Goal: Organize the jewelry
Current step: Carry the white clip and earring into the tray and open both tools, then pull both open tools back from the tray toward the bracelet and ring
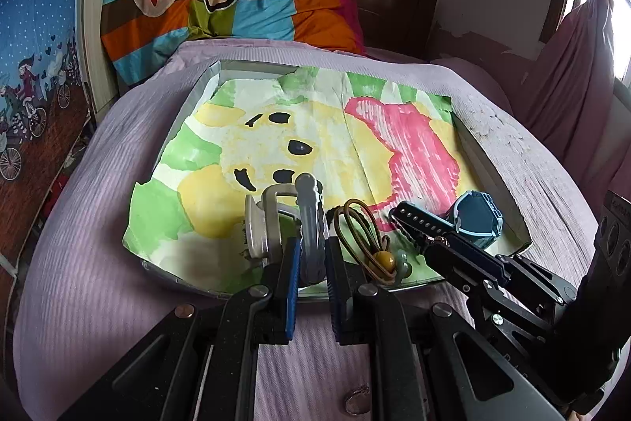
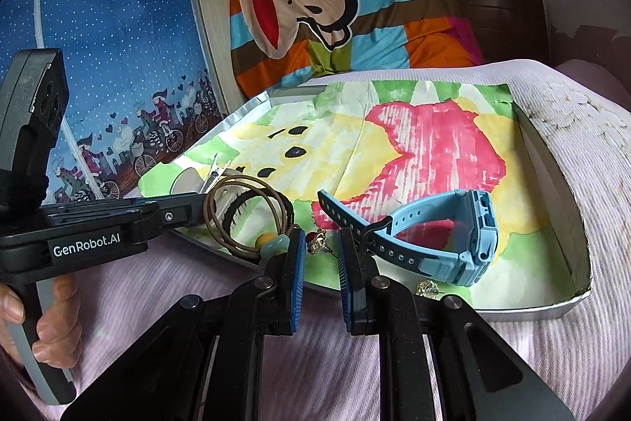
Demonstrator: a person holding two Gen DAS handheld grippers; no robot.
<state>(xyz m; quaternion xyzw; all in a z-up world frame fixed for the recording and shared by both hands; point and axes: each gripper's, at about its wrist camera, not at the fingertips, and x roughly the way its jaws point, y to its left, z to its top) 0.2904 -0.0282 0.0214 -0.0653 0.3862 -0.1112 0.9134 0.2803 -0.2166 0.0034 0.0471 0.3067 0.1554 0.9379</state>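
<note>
Lying on the painted paper that lines a shallow tray (image 2: 568, 208), the jewelry is gathered along the near edge, probably so each piece can be taken from the front. In the left wrist view a grey hair clip (image 1: 309, 223) stands between the blue pads of the left gripper (image 1: 309, 255), whose jaws are closed on it, lifting its near end off the paper; a second grey claw clip (image 1: 260, 223) sits just to its left. Right beside that gripper lies a brown cord bracelet (image 1: 364, 235) with a yellow bead. In the right wrist view the right gripper (image 2: 321, 251) is nearly shut, and a small gold earring (image 2: 317, 239) with a red stone sits between its fingertips; whether the pads truly pinch it I cannot tell. Just to the right, a blue watch (image 2: 437, 235) rests on its side, its strap end touching the right finger. Another small earring (image 2: 428, 289) lies near the tray's front rim. Around the tray spreads a lilac bedspread (image 2: 512, 362), with a striped monkey quilt (image 2: 335, 2) behind.
</note>
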